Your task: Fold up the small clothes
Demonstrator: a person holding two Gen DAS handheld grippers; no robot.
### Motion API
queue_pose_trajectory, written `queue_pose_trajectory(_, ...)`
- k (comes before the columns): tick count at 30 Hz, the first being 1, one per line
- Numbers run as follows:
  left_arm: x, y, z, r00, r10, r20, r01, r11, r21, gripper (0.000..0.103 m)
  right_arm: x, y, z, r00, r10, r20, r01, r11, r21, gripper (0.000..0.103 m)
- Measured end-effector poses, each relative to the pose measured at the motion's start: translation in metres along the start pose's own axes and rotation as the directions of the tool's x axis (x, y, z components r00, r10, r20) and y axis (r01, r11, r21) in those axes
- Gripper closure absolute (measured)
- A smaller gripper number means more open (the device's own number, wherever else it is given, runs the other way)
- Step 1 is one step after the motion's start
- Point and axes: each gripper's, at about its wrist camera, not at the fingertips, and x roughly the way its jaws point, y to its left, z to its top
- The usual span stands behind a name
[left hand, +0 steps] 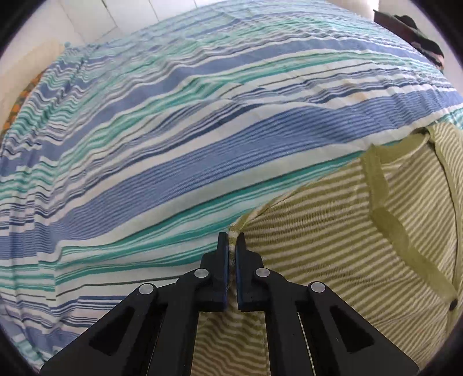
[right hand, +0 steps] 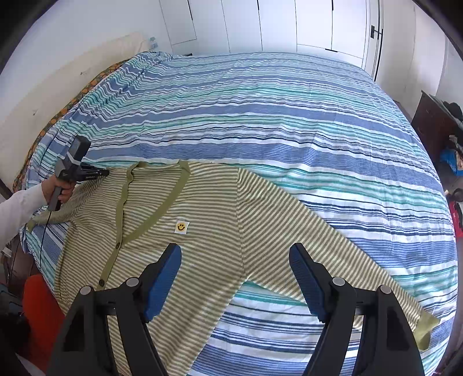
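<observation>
A small green-and-cream striped cardigan (right hand: 208, 219) with a smiley patch (right hand: 182, 226) lies spread face up on the striped bed (right hand: 289, 115). Its right sleeve (right hand: 347, 260) stretches toward the bed's near right. My left gripper (left hand: 231, 243) is shut on the cardigan's left shoulder edge (left hand: 303, 231); it also shows in the right wrist view (right hand: 105, 173) at the shoulder. My right gripper (right hand: 235, 254) is open and empty, held above the cardigan's body near the armpit.
The bed's left edge and headboard (right hand: 58, 95) are at the left. A dark dresser (right hand: 431, 127) with clutter stands at the right. White wardrobe doors (right hand: 289, 26) line the far wall. An orange object (right hand: 40, 306) sits below the bed's near left corner.
</observation>
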Motion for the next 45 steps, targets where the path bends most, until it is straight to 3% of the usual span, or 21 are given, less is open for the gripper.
queue_pose_trajectory(3, 0.002, 0.006, 0.018, 1.0, 0.02, -0.002, -0.02, 0.999, -0.047, 0.101, 0.037, -0.023, 0.041, 0.999, -0.037, -0.005, 0.037, 0.999, 0.015, 0.027)
queue_pose_trajectory(7, 0.036, -0.006, 0.013, 0.995, 0.067, -0.074, -0.067, 0.998, 0.0, 0.101, 0.102, -0.054, 0.087, 0.997, -0.056, -0.052, 0.06, 0.996, 0.073, 0.027)
queue_pose_trajectory(9, 0.038, -0.017, 0.006, 0.994, 0.09, -0.057, -0.087, 0.995, 0.049, 0.101, 0.133, -0.056, 0.103, 0.996, 0.054, -0.073, -0.049, 0.997, 0.065, 0.028)
queue_pose_trajectory(11, 0.036, -0.021, 0.006, 0.995, 0.088, -0.047, -0.085, 0.995, 0.054, 0.101, 0.164, -0.041, 0.116, 0.985, 0.125, -0.116, -0.131, 0.991, -0.039, 0.033)
queue_pose_trajectory(17, 0.032, -0.009, 0.009, 0.999, 0.024, -0.037, -0.024, 1.0, 0.005, 0.101, 0.249, 0.012, 0.116, 0.935, 0.075, -0.347, -0.192, 0.929, -0.317, 0.038)
queue_pose_trajectory(18, 0.031, -0.01, 0.009, 0.999, 0.026, -0.03, -0.026, 1.0, 0.011, 0.101, 0.258, 0.013, 0.112, 0.925, 0.043, -0.377, -0.18, 0.924, -0.338, 0.058)
queue_pose_trajectory(19, 0.028, -0.009, 0.011, 0.999, 0.037, -0.013, -0.037, 0.999, 0.013, 0.101, 0.266, 0.017, 0.108, 0.913, 0.008, -0.409, -0.17, 0.917, -0.36, 0.097)
queue_pose_trajectory(22, 0.018, -0.008, 0.022, 0.997, 0.048, 0.062, -0.045, 0.998, -0.038, 0.101, 0.26, 0.033, 0.105, 0.93, -0.142, -0.339, -0.033, 0.886, -0.462, 0.1)
queue_pose_trajectory(24, 0.038, -0.009, 0.027, 0.998, 0.064, 0.022, -0.063, 0.996, -0.066, 0.101, 0.261, 0.029, 0.107, 0.932, -0.222, -0.287, 0.079, 0.897, -0.435, 0.101)
queue_pose_trajectory(26, 0.066, -0.017, 0.025, 0.994, 0.102, -0.047, -0.103, 0.995, -0.015, 0.1, 0.275, 0.025, 0.105, 0.92, -0.266, -0.287, 0.147, 0.915, -0.376, 0.1)
queue_pose_trajectory(28, 0.065, -0.028, 0.02, 0.989, 0.142, -0.042, -0.142, 0.99, 0.02, 0.099, 0.284, 0.032, 0.1, 0.911, -0.301, -0.283, 0.184, 0.91, -0.372, 0.099)
queue_pose_trajectory(29, 0.06, -0.025, 0.021, 0.99, 0.133, -0.048, -0.133, 0.991, 0.003, 0.092, 0.284, 0.035, 0.099, 0.913, -0.307, -0.269, 0.194, 0.905, -0.378, 0.099)
queue_pose_trajectory(30, 0.052, -0.021, 0.021, 0.993, 0.098, -0.062, -0.1, 0.995, -0.022, 0.075, 0.28, 0.038, 0.1, 0.918, -0.302, -0.258, 0.194, 0.907, -0.373, 0.088)
queue_pose_trajectory(31, 0.041, -0.013, 0.021, 0.996, 0.063, -0.057, -0.066, 0.997, -0.048, 0.062, 0.275, 0.035, 0.1, 0.917, -0.313, -0.247, 0.212, 0.908, -0.362, 0.069)
queue_pose_trajectory(32, 0.027, -0.001, 0.021, 0.999, 0.046, -0.025, -0.048, 0.996, -0.072, 0.042, 0.266, 0.03, 0.101, 0.921, -0.31, -0.237, 0.221, 0.915, -0.337, 0.056)
queue_pose_trajectory(33, 0.009, 0.009, 0.018, 0.999, 0.048, 0.016, -0.046, 0.994, -0.095, 0.036, 0.252, 0.024, 0.105, 0.93, -0.298, -0.215, 0.228, 0.927, -0.299, 0.033)
queue_pose_trajectory(34, -0.007, 0.02, 0.014, 0.998, 0.051, 0.042, -0.046, 0.992, -0.12, 0.036, 0.235, 0.016, 0.107, 0.939, -0.294, -0.18, 0.244, 0.936, -0.253, 0.026)
queue_pose_trajectory(37, -0.056, 0.043, -0.014, 0.996, 0.01, 0.087, 0.007, 0.981, -0.193, 0.036, 0.174, -0.002, 0.102, 0.963, -0.254, -0.093, 0.241, 0.963, -0.124, 0.026)
queue_pose_trajectory(39, -0.087, 0.036, -0.044, 0.993, -0.022, 0.115, 0.043, 0.983, -0.179, 0.036, 0.135, 0.006, 0.087, 0.973, -0.225, -0.048, 0.218, 0.969, -0.115, 0.026)
queue_pose_trajectory(42, -0.122, -0.01, -0.103, 0.985, -0.118, 0.122, 0.132, 0.985, -0.113, 0.036, 0.084, 0.036, 0.035, 0.99, -0.137, -0.028, 0.13, 0.977, -0.171, 0.026)
queue_pose_trajectory(45, -0.131, -0.071, -0.167, 0.972, -0.23, 0.041, 0.232, 0.97, -0.068, 0.036, 0.053, 0.081, -0.035, 0.998, -0.005, -0.057, -0.007, 0.978, -0.208, 0.026)
